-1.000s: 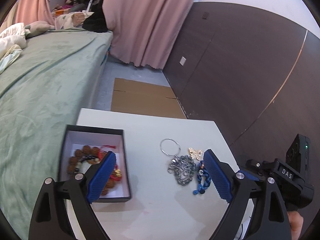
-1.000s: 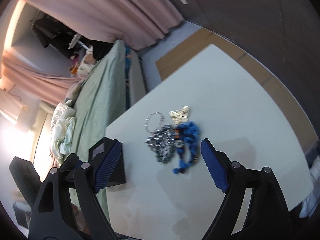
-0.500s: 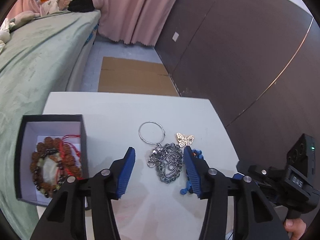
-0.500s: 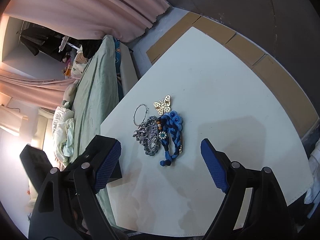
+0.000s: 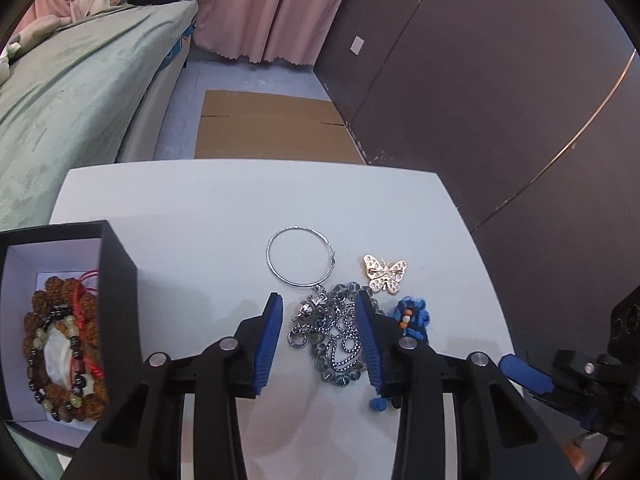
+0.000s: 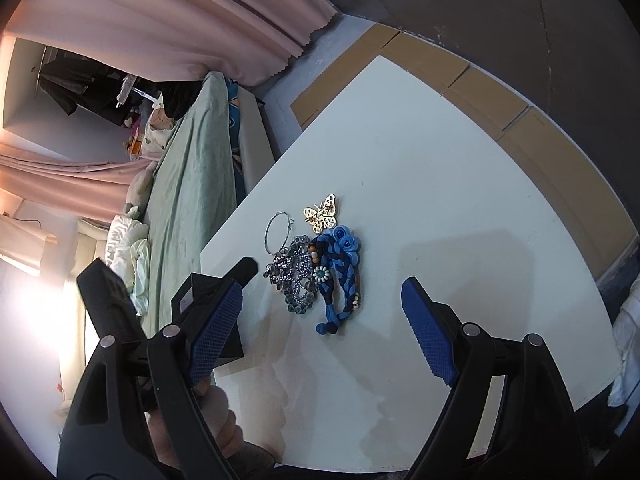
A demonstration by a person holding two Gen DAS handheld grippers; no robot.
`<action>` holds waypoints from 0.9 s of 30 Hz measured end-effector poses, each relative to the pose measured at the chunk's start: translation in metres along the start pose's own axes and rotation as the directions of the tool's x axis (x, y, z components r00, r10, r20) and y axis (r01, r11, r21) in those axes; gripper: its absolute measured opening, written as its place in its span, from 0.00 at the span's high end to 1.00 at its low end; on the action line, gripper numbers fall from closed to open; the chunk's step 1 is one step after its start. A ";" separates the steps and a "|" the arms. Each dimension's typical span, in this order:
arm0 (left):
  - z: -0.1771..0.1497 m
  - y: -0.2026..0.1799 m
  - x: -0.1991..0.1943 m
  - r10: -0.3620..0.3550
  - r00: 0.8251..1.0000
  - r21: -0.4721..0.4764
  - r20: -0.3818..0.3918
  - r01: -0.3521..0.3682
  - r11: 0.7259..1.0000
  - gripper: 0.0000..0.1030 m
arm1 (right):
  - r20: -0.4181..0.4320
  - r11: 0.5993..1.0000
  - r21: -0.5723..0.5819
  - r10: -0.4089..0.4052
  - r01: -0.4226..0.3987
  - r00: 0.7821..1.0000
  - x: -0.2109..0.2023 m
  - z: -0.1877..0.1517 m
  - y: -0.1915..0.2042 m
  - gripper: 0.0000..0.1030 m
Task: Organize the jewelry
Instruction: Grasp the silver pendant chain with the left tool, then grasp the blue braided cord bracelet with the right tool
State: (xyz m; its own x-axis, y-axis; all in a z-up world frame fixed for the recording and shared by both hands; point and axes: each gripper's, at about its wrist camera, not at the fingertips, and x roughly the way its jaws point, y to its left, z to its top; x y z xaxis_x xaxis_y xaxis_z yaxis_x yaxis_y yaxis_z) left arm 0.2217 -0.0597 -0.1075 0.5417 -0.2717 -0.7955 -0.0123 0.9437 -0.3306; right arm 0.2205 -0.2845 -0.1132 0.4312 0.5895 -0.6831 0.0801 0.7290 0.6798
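**Straddling the silver chain**

Left gripper (image 5: 319,322) jaws stand partly closed either side of the silver chain (image 5: 334,338), not gripping it. Beside the chain: ring (image 5: 298,256), butterfly brooch (image 5: 385,273), blue bracelet (image 6: 340,276). Right gripper (image 6: 322,330) jaws wide, empty.

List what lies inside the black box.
Inside the black box: a brown wooden-bead bracelet, a dark-and-pale bead bracelet and red cord. Its near wall hides the rest.

On the white table (image 5: 240,208), a silver hoop (image 5: 301,256), a gold butterfly brooch (image 5: 385,273) and a grey-silver beaded chain (image 5: 334,334) lie beside a blue braided bracelet (image 6: 340,276). The black box (image 5: 120,280), white inside, holds brown beads (image 5: 36,312) and red cord (image 5: 86,284).
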 end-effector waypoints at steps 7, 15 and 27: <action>-0.002 -0.001 0.020 0.037 0.999 0.001 -0.022 -0.036 0.999 0.73 | -0.007 1.000 -0.009 -0.026 0.026 1.000 0.005 0.001 0.002 0.20; -0.006 0.007 0.030 0.009 0.999 -0.034 -0.050 -0.011 0.999 0.86 | -0.034 0.996 -0.053 -0.076 0.075 0.997 0.027 0.004 0.008 0.29; -0.002 0.008 -0.008 -0.024 1.000 -0.025 0.015 0.025 0.999 0.86 | -0.088 0.984 -0.101 -0.158 0.149 0.983 0.060 0.001 0.009 0.44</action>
State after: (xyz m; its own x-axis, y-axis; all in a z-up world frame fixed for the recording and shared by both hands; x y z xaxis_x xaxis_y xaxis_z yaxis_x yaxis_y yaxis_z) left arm 0.2160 -0.0500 -0.1051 0.5546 -0.2917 -0.7793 -0.0199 0.9316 -0.3628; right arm 0.2479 -0.2430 -0.1477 0.3320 0.4949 -0.8030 0.0527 0.8402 0.5397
